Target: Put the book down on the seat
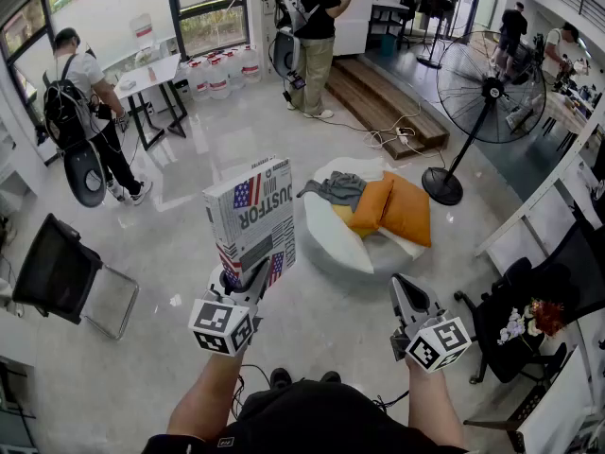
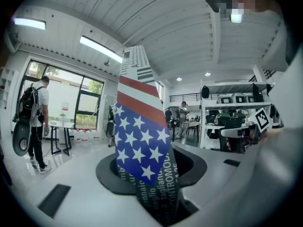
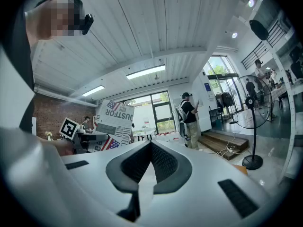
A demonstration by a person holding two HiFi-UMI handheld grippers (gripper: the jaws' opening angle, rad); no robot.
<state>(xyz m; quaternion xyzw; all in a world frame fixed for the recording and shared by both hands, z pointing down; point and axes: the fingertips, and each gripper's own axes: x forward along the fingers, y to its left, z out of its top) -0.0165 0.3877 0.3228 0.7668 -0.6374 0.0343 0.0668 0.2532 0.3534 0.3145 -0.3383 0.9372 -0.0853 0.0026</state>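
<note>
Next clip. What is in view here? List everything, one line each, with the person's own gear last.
book: one, white with stars-and-stripes print, upright, left of centre
seat: one, white, round, on the floor ahead
cushions: two, orange, on the seat
cloth: one, grey, on the seat beside the cushions
fan: one, black, standing right of the seat
folding chair: one, black, on the left
jugs: several, clear, under the window
steps: one set, brown wood, far centre
bystanders: at least four, along the far side
left gripper: one, white, shut on the book
right gripper: one, white, shut, empty
</note>
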